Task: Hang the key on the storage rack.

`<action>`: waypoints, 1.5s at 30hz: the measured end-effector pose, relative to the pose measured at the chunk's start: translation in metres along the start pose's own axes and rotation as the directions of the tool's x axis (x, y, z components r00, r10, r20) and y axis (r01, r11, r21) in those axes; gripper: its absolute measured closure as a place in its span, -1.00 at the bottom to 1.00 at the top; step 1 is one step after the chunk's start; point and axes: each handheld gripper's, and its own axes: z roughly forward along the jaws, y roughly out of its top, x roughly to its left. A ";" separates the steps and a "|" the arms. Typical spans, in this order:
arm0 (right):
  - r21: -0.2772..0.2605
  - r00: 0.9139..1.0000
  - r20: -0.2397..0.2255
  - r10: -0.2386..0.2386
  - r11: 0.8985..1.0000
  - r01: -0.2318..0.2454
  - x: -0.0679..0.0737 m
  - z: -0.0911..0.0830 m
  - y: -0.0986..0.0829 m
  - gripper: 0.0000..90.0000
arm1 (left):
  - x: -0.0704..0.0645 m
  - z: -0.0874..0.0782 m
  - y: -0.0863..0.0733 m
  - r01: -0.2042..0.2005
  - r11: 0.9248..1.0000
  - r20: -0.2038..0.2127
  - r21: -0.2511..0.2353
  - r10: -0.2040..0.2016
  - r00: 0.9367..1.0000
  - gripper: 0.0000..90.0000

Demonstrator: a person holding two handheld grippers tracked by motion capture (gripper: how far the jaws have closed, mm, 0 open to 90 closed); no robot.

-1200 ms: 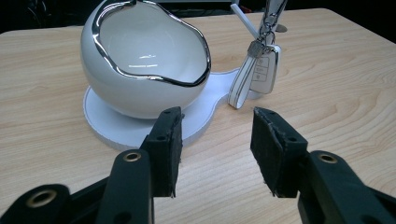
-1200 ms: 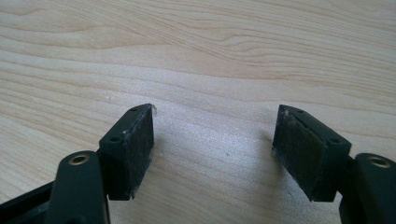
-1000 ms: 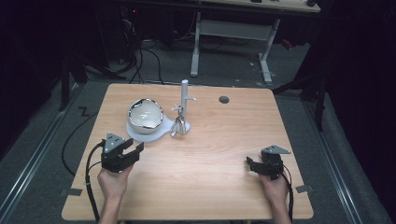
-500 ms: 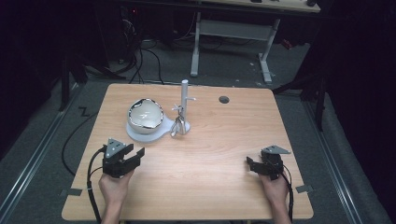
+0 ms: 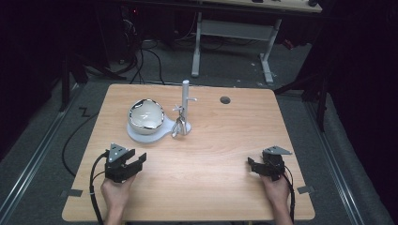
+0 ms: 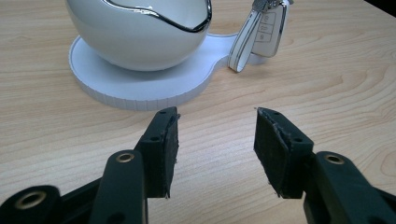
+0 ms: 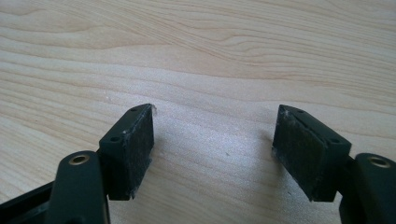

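Observation:
A white bowl with a chrome rim (image 5: 146, 116) (image 6: 137, 32) rests on a white stand base (image 5: 141, 136) (image 6: 140, 91) at the table's middle left. An upright white post (image 5: 185, 101) rises from that base, and a white car key fob (image 5: 177, 126) (image 6: 259, 35) hangs from it. My left gripper (image 5: 133, 161) (image 6: 215, 140) stands open near the front left, short of the base, with nothing between its jaws. My right gripper (image 5: 252, 165) (image 7: 212, 144) is open over bare wood at the front right, held by a hand.
The wooden table (image 5: 211, 154) has a round cable hole (image 5: 225, 100) near its far edge. Dark floor with cables and a desk frame (image 5: 232, 33) lie beyond the table. Cables trail from both grippers toward the front edge.
My left gripper has drawn back toward the front edge, away from the white base. The right gripper has stayed put.

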 end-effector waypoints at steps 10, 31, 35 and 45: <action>0.000 1.000 0.000 0.001 1.000 -0.001 0.000 0.000 0.000 -0.35 | 0.002 0.009 -0.009 0.011 0.999 -0.008 0.035 -0.010 1.000 0.08; 0.000 1.000 0.000 0.001 1.000 -0.001 0.000 0.000 0.000 -0.35 | 0.002 0.030 -0.024 0.005 0.995 -0.070 0.100 0.002 0.998 -0.04; 0.000 1.000 0.001 0.001 1.000 -0.001 0.000 0.000 0.000 -0.35 | 0.002 0.032 -0.026 0.000 0.995 -0.089 0.100 0.009 0.996 -0.06; 0.000 1.000 0.001 0.001 1.000 -0.001 0.000 0.000 0.000 -0.35 | 0.002 0.037 -0.031 -0.011 0.994 -0.127 0.111 0.025 0.992 -0.09</action>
